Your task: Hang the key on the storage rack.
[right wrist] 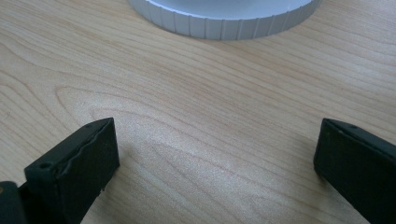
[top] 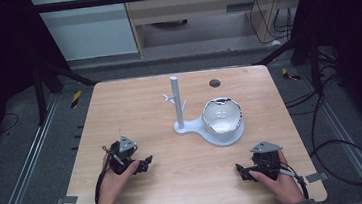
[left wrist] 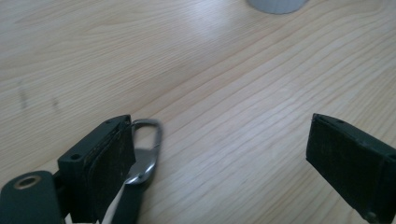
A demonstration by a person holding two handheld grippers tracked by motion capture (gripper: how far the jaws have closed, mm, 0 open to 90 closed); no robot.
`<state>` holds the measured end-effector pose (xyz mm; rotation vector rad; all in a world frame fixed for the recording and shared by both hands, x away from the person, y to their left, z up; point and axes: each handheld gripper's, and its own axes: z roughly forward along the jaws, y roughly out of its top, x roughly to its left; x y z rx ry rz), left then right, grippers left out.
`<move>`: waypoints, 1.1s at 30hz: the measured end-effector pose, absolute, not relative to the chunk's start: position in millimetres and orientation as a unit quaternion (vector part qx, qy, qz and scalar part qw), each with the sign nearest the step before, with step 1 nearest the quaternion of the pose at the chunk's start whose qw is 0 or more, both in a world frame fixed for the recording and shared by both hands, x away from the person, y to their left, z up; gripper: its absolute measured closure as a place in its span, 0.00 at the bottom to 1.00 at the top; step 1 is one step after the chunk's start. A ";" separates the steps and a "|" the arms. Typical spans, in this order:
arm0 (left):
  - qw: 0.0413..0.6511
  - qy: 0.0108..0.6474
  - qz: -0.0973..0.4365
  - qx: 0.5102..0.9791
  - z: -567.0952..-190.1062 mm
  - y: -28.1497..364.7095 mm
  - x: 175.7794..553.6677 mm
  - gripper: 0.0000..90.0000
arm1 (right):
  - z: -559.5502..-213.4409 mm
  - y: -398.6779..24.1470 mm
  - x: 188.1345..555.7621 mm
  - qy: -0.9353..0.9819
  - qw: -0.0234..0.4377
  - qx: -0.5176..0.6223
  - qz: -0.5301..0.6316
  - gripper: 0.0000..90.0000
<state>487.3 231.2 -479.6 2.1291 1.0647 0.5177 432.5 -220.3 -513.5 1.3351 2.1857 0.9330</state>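
A white stand with a tall post and short pegs rises from the middle of the wooden table. Its round base holds a white bowl with a dark, uneven rim. My left gripper rests on the table at the front left, its jaws wide apart with nothing between them. At the front right my right gripper also stands open and empty, facing the ribbed white base a short way ahead.
A silver carabiner clip lies on the wood just behind the left jaw in the left gripper view. A dark round hole sits near the table's far edge. Cables run over the floor to the right.
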 end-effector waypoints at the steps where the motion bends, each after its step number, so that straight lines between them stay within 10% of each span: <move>1: 0.344 0.414 0.199 0.819 -478.6 235.8 487.2 0.08 | -513.6 -220.4 432.5 0.785 0.207 0.479 0.335 0.00; 33: 0.140 0.422 0.117 0.888 -416.0 255.0 518.2 0.17 | -513.4 -222.6 433.5 0.791 0.202 0.469 0.337 0.00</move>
